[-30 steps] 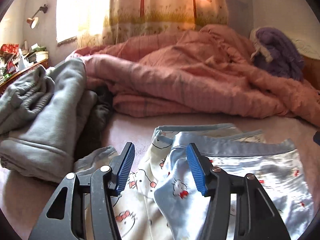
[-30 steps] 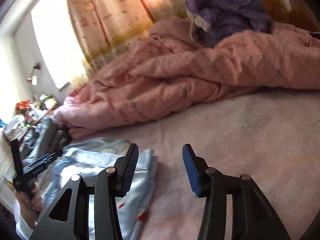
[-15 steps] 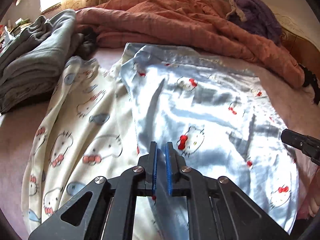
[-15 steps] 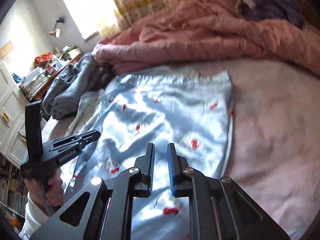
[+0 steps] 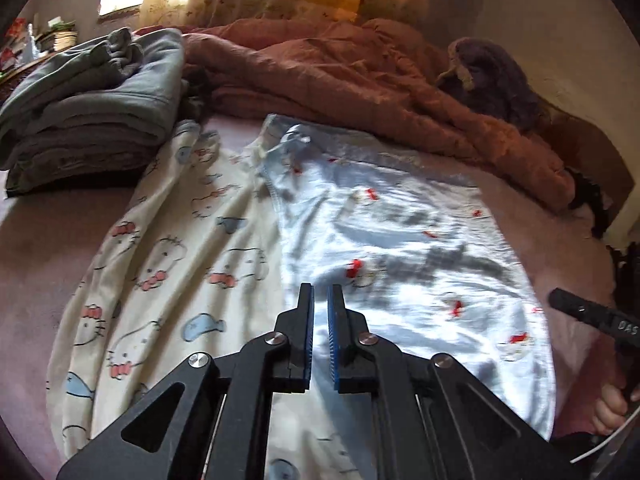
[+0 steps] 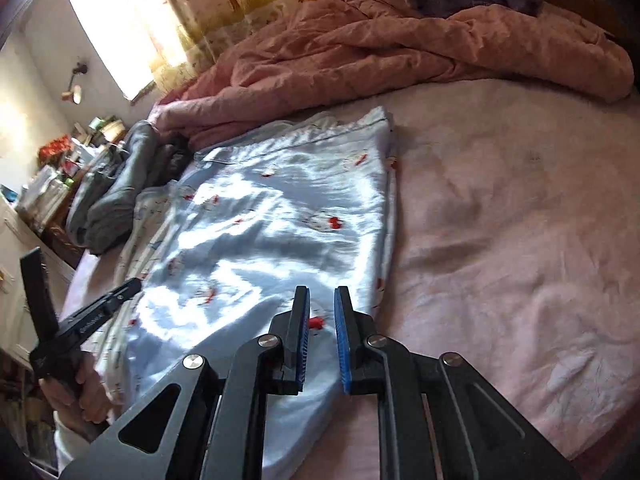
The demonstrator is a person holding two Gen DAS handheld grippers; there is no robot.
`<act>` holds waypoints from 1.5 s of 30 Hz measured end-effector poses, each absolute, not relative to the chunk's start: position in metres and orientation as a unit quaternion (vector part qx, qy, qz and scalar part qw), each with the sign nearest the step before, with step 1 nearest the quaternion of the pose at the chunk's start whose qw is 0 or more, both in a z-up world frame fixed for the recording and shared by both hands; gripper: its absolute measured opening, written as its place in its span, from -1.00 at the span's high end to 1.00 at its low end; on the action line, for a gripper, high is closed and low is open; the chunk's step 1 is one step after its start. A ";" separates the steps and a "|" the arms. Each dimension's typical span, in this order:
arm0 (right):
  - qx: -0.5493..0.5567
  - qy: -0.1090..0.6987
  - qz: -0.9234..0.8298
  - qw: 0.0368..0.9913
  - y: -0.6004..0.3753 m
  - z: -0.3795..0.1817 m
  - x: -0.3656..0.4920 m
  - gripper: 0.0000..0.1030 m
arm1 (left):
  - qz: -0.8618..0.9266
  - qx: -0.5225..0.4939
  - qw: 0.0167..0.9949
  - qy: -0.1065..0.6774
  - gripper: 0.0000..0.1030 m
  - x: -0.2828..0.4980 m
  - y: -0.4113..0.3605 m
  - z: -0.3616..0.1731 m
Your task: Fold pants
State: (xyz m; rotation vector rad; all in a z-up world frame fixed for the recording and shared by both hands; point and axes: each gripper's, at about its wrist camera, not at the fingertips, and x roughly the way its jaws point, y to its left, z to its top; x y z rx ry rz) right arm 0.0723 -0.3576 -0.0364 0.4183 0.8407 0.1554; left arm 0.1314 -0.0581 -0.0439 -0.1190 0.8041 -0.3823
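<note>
Light blue pants [image 5: 400, 248] with a red-bow cartoon print lie spread on the pink bed, waistband at the far end; they also show in the right wrist view [image 6: 272, 224]. My left gripper [image 5: 321, 300] is above their near left part, jaws almost together with a narrow gap; the cloth runs down between the fingers. My right gripper [image 6: 322, 304] is over their near right edge, jaws a little apart, cloth passing under them. Whether either one pinches the fabric is hidden. Each gripper shows at the edge of the other view.
A cream cartoon-print garment [image 5: 168, 264] lies under and left of the pants. Folded grey clothes [image 5: 92, 108] are stacked far left. A rumpled pink quilt [image 6: 400, 44] and a purple fleece [image 5: 496, 76] lie behind. Bare pink sheet [image 6: 520, 220] spreads to the right.
Both grippers went from wide open by the waistband to nearly shut and drew back toward me. The pants now lie stretched out long. The jaws stand slightly wider than half a second ago.
</note>
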 end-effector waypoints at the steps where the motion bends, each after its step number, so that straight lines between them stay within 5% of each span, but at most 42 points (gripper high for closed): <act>1: 0.206 0.403 0.091 0.887 -0.351 -0.034 0.069 0.72 | -0.209 -0.062 0.894 0.391 0.92 0.127 -0.064 -0.041; 9: 0.148 0.496 0.049 0.854 -0.304 -0.086 0.071 0.73 | -0.183 -0.010 0.871 0.455 0.95 0.130 -0.105 -0.089; 21: 0.136 0.473 0.018 0.871 -0.315 -0.080 0.036 0.76 | -0.129 0.001 0.901 0.413 0.95 0.094 -0.086 -0.080; 31: 0.167 0.381 0.114 0.902 -0.296 -0.041 0.005 0.75 | -0.275 -0.039 0.896 0.346 0.95 0.051 -0.097 -0.040; 38: 0.119 0.468 0.090 0.871 -0.271 -0.084 0.020 0.75 | -0.234 -0.002 0.886 0.401 0.95 0.046 -0.110 -0.088; 45: 0.101 0.451 0.079 0.883 -0.272 -0.089 -0.001 0.75 | -0.216 0.001 0.902 0.373 0.94 0.027 -0.098 -0.087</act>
